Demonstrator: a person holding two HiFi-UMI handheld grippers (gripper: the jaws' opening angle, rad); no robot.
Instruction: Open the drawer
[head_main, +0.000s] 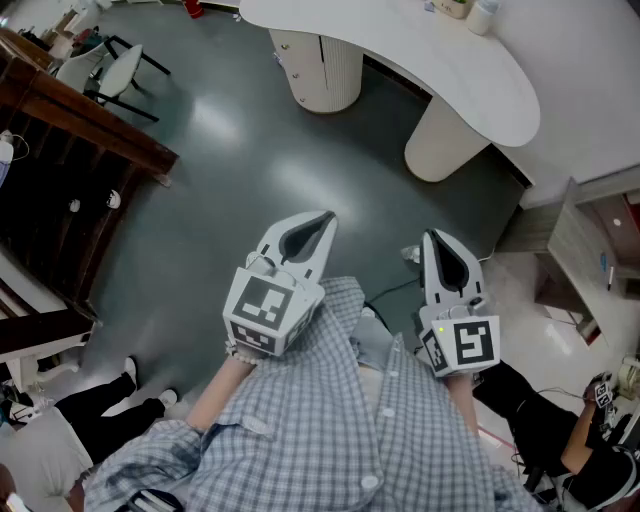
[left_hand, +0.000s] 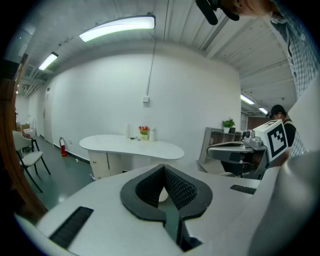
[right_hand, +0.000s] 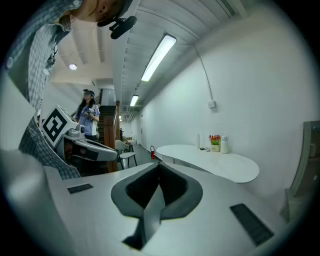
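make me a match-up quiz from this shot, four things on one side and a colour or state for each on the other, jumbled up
Things:
1. table
2. chair
3. left gripper
4. fire extinguisher

Descriptions:
A. red
B. jaws shut, nothing held
C. white, with a curved top
D. white seat on black legs

Pairs: 1-C, 2-D, 3-B, 4-A
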